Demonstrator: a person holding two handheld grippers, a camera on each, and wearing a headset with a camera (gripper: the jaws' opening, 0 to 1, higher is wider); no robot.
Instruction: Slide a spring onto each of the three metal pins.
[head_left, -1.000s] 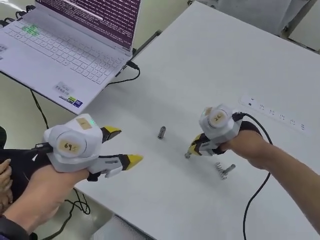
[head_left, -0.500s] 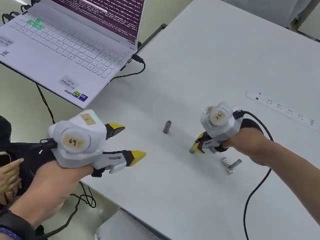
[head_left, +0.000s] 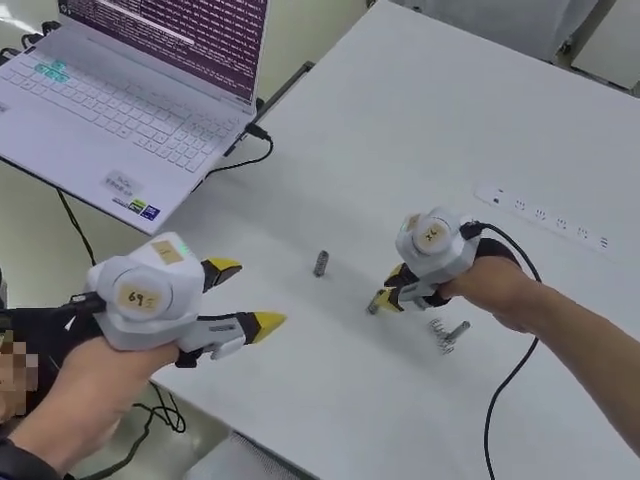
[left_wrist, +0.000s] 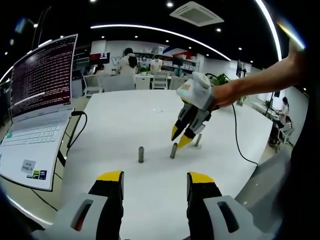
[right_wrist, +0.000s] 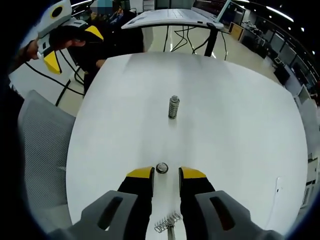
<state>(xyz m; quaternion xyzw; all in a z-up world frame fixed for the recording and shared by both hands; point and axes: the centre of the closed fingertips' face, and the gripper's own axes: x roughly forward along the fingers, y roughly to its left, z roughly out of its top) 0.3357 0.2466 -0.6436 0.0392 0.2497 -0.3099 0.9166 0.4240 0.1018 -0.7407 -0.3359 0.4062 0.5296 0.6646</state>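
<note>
Between the tips of the right gripper we see the round head of an upright pin; the jaws stand a narrow gap apart, wider than that head, and we judge they clamp nothing; coils seem to sit on this pin already. Further ahead of it a second pin stands on the bench with its spring on. What remains lies the other way, back toward the right wrist; a loose spring lies flat just beside the third pin, which also lies on its side, long axis slanting across the bench. We judge the right hand far nearer to both, and it must draw back and turn to reach them. Our left gripper hangs wide open and empty near the bench's near edge, well apart from the pins; its round sticker reads "69". The laptop screen text and stickers are too small to read.
</note>
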